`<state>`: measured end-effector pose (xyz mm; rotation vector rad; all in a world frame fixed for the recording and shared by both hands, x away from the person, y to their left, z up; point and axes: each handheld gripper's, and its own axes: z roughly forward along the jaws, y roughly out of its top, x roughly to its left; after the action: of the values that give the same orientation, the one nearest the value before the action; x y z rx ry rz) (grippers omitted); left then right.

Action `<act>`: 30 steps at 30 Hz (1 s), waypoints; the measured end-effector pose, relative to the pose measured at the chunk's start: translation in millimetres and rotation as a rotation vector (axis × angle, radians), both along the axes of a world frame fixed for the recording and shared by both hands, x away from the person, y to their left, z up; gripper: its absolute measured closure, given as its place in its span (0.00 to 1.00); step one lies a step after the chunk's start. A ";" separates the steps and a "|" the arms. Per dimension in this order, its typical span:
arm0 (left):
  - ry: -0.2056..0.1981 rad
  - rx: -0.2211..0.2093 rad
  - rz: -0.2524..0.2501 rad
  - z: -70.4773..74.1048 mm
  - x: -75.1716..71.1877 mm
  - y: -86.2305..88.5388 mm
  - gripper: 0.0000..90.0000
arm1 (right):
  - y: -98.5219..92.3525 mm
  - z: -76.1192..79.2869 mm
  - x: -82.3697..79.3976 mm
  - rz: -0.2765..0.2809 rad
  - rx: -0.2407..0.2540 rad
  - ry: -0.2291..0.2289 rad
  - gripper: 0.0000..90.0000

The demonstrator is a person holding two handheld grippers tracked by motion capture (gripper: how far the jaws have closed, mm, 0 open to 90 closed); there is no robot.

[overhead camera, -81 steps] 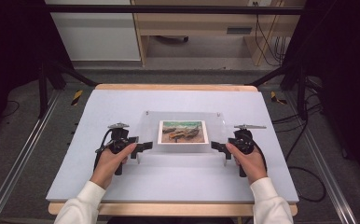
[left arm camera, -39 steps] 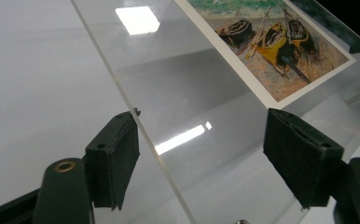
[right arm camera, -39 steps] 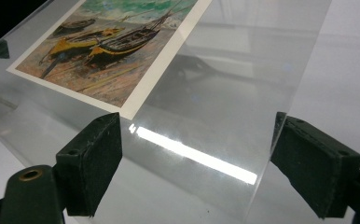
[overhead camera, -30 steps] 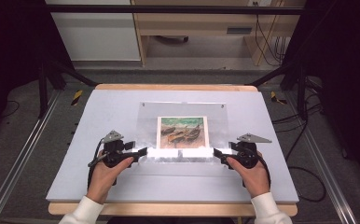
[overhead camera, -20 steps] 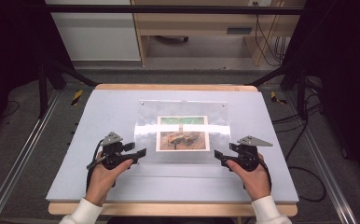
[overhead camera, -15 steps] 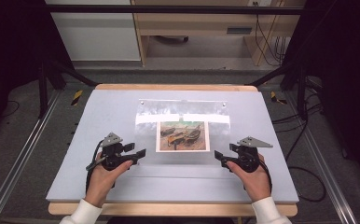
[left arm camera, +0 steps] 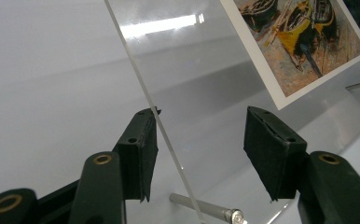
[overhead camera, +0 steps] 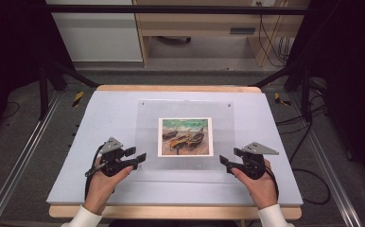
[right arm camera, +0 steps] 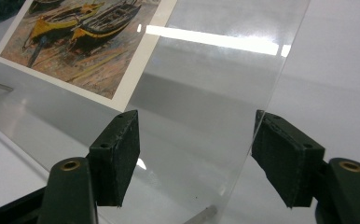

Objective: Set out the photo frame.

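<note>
A clear acrylic panel (overhead camera: 147, 132) lies on the pale blue table top, with a print of painted boats (overhead camera: 185, 136) under its middle. My left gripper (overhead camera: 136, 155) sits at the panel's near left corner and my right gripper (overhead camera: 229, 159) at its near right corner. In the left gripper view the jaws (left arm camera: 201, 116) stand apart and the panel's edge (left arm camera: 136, 79) runs through the gap beside one pad, above a small metal pin (left arm camera: 206, 210). In the right gripper view the panel (right arm camera: 215, 93) spans the gap of that gripper (right arm camera: 194, 116), its edge by the far pad. Both pairs of jaws have just been closing, and neither presses on the panel.
The table top (overhead camera: 100, 118) has a wooden rim and bare room on all sides of the panel. Yellow-and-black feet (overhead camera: 78, 98) (overhead camera: 280, 98) stand on the floor at the far corners. Cables (overhead camera: 308, 142) trail on the floor at the right.
The panel's glare has shifted as its near edge came down from between the grippers to lie flat. Both hands stayed nearly in place, and their jaws stand narrower.
</note>
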<state>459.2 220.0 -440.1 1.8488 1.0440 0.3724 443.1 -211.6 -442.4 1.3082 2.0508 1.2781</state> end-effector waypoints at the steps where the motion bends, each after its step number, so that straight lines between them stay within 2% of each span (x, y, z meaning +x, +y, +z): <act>1: 0.000 0.000 0.000 0.0 0.0 0.0 0.50 | 0.0 0.0 0.0 0.000 0.000 0.000 0.37; 6: -0.011 0.006 0.003 0.3 -4.8 0.5 0.52 | 0.3 0.5 -5.7 -0.004 -0.011 -0.008 0.39; 10: -0.024 0.027 0.004 1.3 -9.9 -0.5 0.53 | 0.1 1.3 -11.1 0.002 -0.039 -0.023 0.41; 30: -0.047 0.054 -0.005 1.9 -24.5 3.0 0.63 | -3.1 0.4 -29.4 0.005 -0.071 -0.054 0.53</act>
<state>434.8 223.1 -438.3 1.8816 1.0063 0.4433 413.7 -214.7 -441.9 1.2249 2.0439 1.2173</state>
